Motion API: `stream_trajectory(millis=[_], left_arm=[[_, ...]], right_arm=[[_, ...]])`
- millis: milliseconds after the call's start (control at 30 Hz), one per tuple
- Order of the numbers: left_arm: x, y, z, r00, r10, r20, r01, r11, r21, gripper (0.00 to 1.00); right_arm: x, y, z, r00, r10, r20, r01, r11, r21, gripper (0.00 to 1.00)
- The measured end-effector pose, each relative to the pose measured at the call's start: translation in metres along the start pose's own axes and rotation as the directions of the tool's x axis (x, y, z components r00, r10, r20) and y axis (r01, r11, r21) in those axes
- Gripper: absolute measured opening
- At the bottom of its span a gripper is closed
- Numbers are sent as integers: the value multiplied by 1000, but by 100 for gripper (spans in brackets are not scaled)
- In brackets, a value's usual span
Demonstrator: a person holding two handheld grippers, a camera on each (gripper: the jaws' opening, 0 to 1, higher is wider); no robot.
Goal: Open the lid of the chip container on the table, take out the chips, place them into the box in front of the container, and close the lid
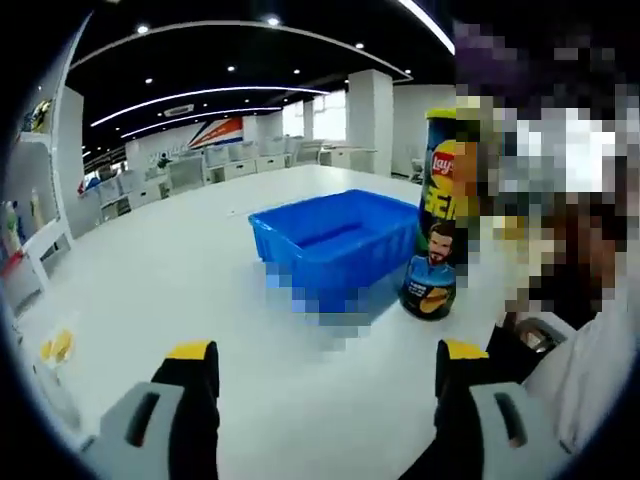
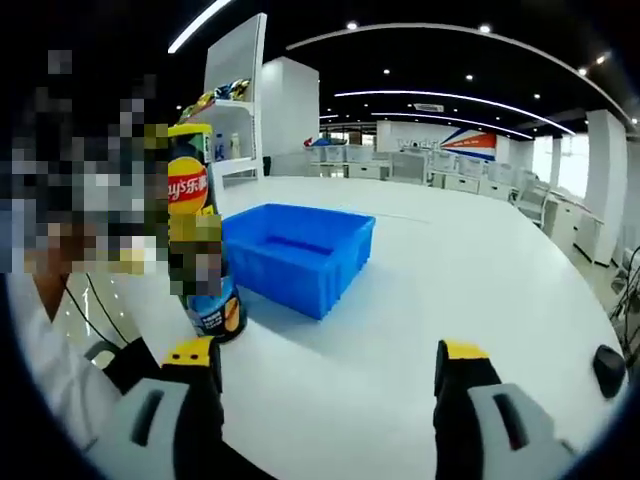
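The chip can (image 1: 438,215) is seen standing upright on the white bench (image 1: 200,280), lid on, at the bench edge nearest the person. In the right gripper view the can (image 2: 200,240) is partly masked by mosaic patches. The blue box (image 1: 335,245) is set just beside the can, toward the middle of the bench; no contents can be made out inside the box (image 2: 295,255). Whether can and box touch cannot be told.

The left tool (image 1: 325,375) is held above the bench short of the box, jaws spread wide with nothing between them. The right tool (image 2: 325,375) is likewise held wide apart and holds nothing, with the can just beyond its left jaw.

A small dark object (image 2: 608,368) is noted near the bench edge. A white shelf (image 2: 235,110) with goods is recorded beyond the can. Office desks are seen in the background.
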State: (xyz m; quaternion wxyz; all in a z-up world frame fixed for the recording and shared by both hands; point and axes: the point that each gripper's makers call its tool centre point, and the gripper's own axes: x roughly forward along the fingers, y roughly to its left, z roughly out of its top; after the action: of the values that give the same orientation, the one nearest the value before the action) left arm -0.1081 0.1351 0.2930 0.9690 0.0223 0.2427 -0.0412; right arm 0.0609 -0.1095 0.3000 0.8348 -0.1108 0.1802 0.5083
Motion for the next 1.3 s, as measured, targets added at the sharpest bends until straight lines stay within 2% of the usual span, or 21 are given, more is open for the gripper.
stream_trajectory(millis=[100,167,200,267,367,467,533,633,800,900,1133,1300], left_arm=[[2,-4,-5,1000,-3,-21,4,999,35,89],[2,-8,-6,999,-27,-31,29,999,46,83],[2,-12,-3,999,-46,-13,46,998,36,79],[2,-15,11,996,-61,69,59,998,22,73],[0,-19,12,994,-84,70,82,996,29,78],[3,-25,9,995,-96,38,90,987,134,88],[4,-28,5,995,-95,16,90,979,184,88],[5,-32,5,995,-103,13,98,976,196,88],[5,-41,8,988,-155,17,147,963,228,93],[6,-40,12,987,-157,29,144,955,260,94],[10,-46,17,974,-222,50,206,953,221,95],[12,-54,21,956,-285,73,265,942,207,95]], right_arm=[[0,1,-4,1000,6,-19,-6,1000,-8,88],[0,4,-5,1000,23,-18,-23,1000,-14,88],[-1,6,-5,999,32,-17,-33,999,-18,88],[-2,7,-6,999,43,-25,-44,998,-38,89],[-4,6,-6,999,44,-29,-46,998,-54,90],[-5,6,-3,999,50,-20,-51,997,-53,91],[-6,5,-2,999,49,-17,-50,997,-54,91],[-6,4,-3,999,48,-19,-49,997,-55,91],[-6,5,-3,998,56,-22,-57,997,-57,91],[-6,6,-3,998,62,-29,-64,996,-63,91],[-6,6,-3,997,67,-30,-68,995,-67,91],[-8,5,-3,997,70,-34,-72,995,-68,91]])
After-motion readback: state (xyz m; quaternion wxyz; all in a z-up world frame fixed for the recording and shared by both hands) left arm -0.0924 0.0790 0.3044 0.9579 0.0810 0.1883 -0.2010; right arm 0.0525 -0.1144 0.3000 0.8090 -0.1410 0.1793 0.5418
